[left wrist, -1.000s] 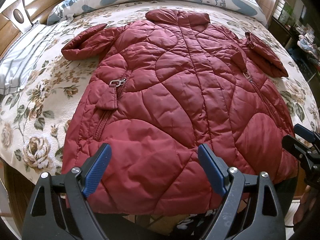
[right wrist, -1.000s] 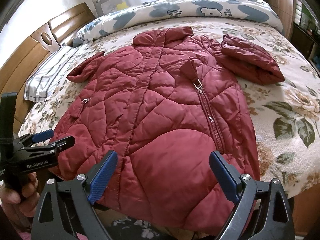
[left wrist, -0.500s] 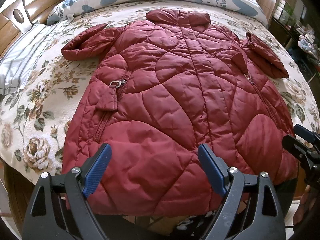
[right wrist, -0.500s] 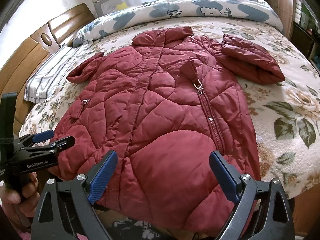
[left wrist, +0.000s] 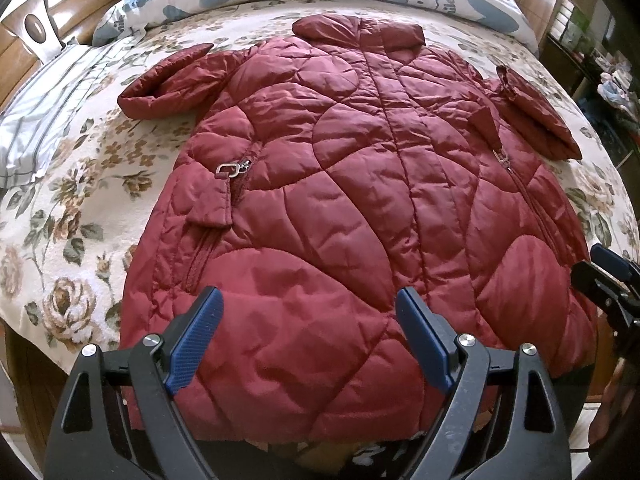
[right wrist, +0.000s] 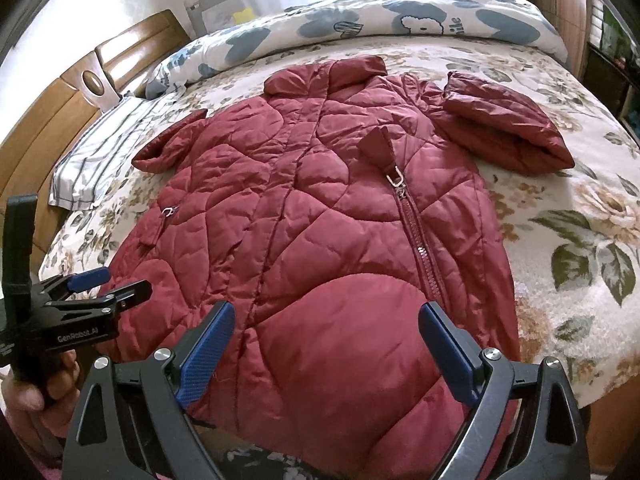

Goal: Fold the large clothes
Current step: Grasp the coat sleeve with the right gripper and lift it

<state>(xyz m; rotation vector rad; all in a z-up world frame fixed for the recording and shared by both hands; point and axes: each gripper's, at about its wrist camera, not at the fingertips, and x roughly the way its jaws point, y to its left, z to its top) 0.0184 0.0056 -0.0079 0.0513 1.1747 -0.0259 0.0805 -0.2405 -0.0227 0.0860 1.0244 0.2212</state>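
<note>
Red jacket (left wrist: 340,208) lies beyond left gripper (left wrist: 308,336) (jaws apart).

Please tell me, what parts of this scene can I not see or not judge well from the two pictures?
- Jacket hem: in both wrist views it hangs over the bed edge, hidden behind the tool bodies.
- Jacket's underside: hidden by the jacket itself.
- Left sleeve cuff: in the right wrist view, foreshortened, opening unclear.
- Right tool: in the left wrist view, cut off by the frame edge.
- Shelf items: left wrist view, too small and dark.
</note>
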